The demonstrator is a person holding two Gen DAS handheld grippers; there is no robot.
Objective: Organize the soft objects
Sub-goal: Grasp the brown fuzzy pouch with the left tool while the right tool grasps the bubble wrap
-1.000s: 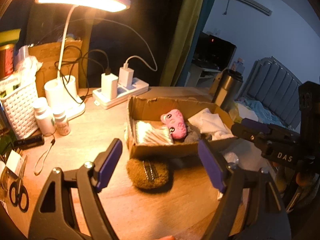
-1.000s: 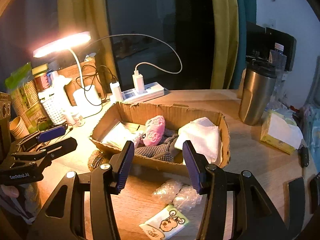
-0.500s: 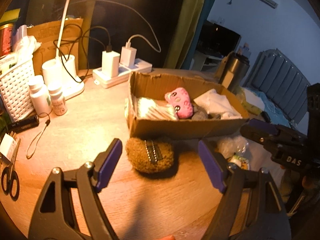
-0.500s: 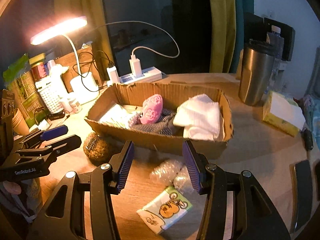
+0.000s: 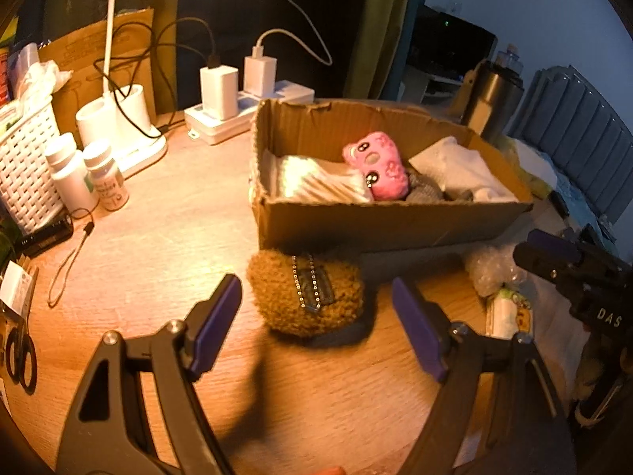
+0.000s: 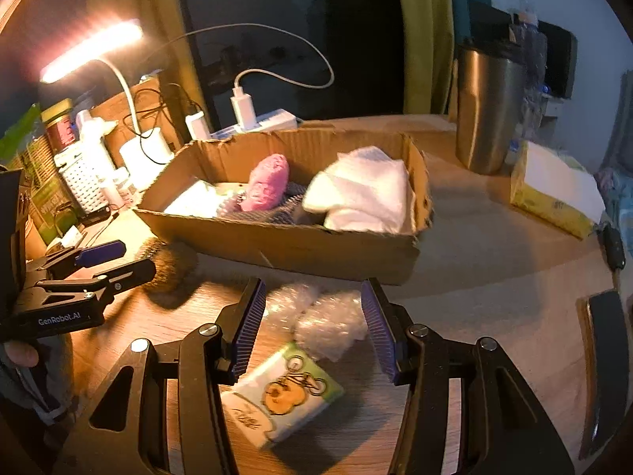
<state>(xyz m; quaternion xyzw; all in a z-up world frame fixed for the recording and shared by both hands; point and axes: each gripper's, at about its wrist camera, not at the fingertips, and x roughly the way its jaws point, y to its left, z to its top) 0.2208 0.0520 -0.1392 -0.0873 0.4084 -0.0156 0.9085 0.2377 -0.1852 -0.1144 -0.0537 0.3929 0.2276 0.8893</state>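
A cardboard box on the wooden desk holds a pink plush, a white cloth, a grey cloth and a pale packet. In front of the box lies a fuzzy brown pouch. My left gripper is open, its purple pads either side of the pouch and just short of it. My right gripper is open over crumpled bubble wrap and a tissue pack; neither is gripped.
A lit desk lamp, a power strip with chargers, pill bottles, a white basket and scissors crowd the left. A steel tumbler and a tissue box stand right of the box.
Both grippers have come down and forward toward the desk. The brown pouch now sits between the left pads; the bubble wrap and tissue pack lie under the right one. Openings unchanged.
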